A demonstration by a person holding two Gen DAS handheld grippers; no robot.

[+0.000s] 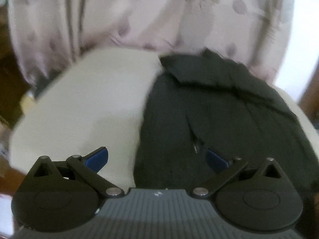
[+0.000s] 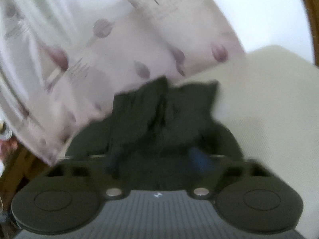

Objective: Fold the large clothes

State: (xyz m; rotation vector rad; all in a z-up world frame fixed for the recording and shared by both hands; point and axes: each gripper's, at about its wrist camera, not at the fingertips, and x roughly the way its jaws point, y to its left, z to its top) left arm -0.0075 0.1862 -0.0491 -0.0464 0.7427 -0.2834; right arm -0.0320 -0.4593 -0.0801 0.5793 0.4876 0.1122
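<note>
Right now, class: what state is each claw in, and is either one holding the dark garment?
Left claw: open, holding nothing, above the dark garment.
Right claw: open, garment not gripped.

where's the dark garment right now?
The dark garment lies on the cream cushion, right of centre in the left wrist view and centre in the right wrist view, in front of the floral curtain.

no readable text, label, brand or number anywhere — both views too blurred for any.
</note>
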